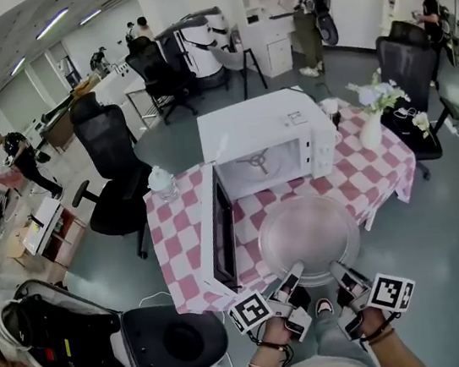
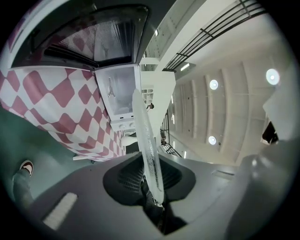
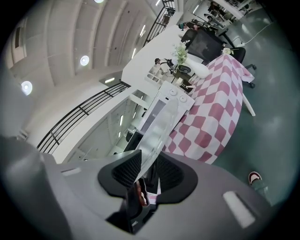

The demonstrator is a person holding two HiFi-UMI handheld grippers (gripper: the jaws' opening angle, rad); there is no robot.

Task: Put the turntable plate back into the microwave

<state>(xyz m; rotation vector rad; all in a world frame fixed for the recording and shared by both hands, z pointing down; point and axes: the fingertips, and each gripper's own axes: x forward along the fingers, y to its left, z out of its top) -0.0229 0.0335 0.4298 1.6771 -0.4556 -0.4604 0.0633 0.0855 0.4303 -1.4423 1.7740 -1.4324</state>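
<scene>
A round clear glass turntable plate (image 1: 308, 237) hangs level over the table's near edge, in front of the white microwave (image 1: 264, 141). The microwave door (image 1: 218, 238) stands swung open to the left, and the roller ring shows inside the cavity (image 1: 258, 164). My left gripper (image 1: 293, 278) is shut on the plate's near rim at the left, my right gripper (image 1: 339, 274) is shut on it at the right. In the left gripper view the plate (image 2: 149, 145) runs edge-on between the jaws (image 2: 152, 187). The right gripper view shows the plate (image 3: 157, 136) the same way.
A pink and white checked cloth (image 1: 179, 246) covers the table. A clear bottle (image 1: 162, 182) stands at its left side, a white vase with flowers (image 1: 373, 118) at the right. Black office chairs (image 1: 114, 166) stand around, one (image 1: 172, 341) close at my left. Several people are at the back.
</scene>
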